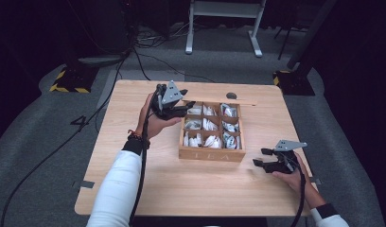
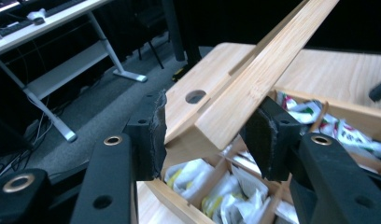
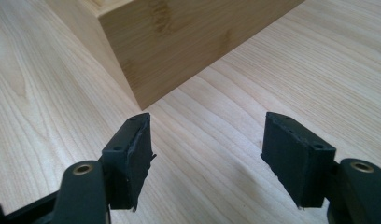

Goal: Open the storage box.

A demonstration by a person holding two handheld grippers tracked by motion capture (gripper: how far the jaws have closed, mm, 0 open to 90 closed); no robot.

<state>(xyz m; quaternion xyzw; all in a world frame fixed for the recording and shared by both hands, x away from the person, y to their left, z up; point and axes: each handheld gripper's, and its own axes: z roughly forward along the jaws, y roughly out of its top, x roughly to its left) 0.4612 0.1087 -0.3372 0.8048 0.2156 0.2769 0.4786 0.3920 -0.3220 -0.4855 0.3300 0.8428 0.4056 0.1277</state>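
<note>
Your left gripper [image 2: 205,135] has its jaws apart around the end of the lid [image 2: 254,79], which stands raised over the tea box [image 1: 211,154] at mid-frame. Not clamped, it could slip and fall shut. Your right gripper [image 1: 265,157], also apart, waits lower right.

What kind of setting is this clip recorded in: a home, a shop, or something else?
Most likely a lab or recording studio, not a home. A lone wooden table stands on grey carpet amid dark surroundings, cables trail across the floor, hazard-striped stand bases flank it, and a white desk frame sits behind.
</note>
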